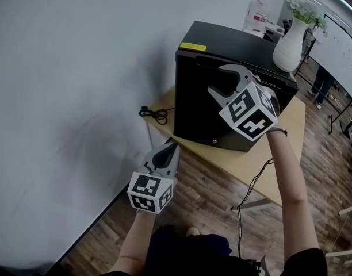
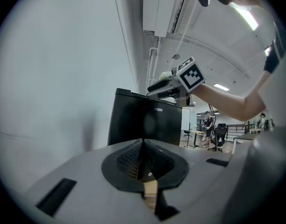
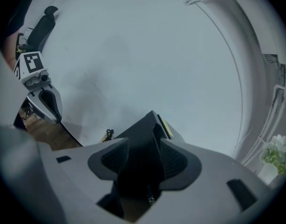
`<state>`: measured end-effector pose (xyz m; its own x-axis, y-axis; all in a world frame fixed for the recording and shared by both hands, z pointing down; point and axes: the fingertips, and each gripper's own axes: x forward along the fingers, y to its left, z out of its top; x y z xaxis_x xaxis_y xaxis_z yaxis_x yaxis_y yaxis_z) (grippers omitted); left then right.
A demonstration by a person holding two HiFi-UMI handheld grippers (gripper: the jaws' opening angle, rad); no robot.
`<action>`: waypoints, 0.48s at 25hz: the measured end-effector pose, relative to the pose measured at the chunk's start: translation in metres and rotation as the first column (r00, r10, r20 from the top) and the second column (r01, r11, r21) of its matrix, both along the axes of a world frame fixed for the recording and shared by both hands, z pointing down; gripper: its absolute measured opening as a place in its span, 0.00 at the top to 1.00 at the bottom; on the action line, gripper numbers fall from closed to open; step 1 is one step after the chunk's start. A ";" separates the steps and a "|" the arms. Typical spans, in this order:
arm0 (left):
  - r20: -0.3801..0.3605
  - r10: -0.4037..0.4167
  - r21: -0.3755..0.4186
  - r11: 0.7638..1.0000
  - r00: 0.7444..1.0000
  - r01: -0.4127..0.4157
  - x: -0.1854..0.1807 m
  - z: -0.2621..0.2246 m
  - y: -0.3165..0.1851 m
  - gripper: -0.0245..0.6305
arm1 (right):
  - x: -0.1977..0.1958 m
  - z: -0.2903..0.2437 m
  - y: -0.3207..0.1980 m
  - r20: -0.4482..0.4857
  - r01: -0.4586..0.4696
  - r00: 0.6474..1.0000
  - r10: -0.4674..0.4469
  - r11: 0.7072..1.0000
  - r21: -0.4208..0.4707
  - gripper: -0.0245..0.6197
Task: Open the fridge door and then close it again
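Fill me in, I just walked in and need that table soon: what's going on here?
A person holds a gripper in each hand, facing a black mini fridge on a wooden table, with a white vase on top. The fridge door looks closed. The right gripper is up at the door's top front with jaws apart, gripping nothing. The left gripper hangs lower, away from the fridge, jaws shut and empty.

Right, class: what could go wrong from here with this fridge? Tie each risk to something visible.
1. A vase of flowers stands on the fridge, near the edge of its top. A sharp tug on the door might rock the fridge and topple it.
2. The right gripper is open by the door's top edge with nothing between its jaws. If it closes short of the edge, it could slip off.
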<state>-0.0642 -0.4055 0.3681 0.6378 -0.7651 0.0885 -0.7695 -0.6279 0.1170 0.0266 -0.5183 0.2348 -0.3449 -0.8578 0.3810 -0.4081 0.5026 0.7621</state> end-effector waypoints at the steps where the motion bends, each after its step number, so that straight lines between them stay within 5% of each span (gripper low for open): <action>1: 0.001 0.005 0.001 1.000 1.000 -0.005 -0.001 0.000 -0.003 0.95 | -0.002 0.000 -0.004 -0.016 -0.005 1.000 0.005 1.000 -0.004 0.67; 12: -0.004 0.040 -0.016 0.999 0.999 -0.040 -0.019 0.008 -0.023 0.95 | -0.015 0.015 -0.052 -0.178 -0.074 0.982 0.061 0.995 -0.064 0.67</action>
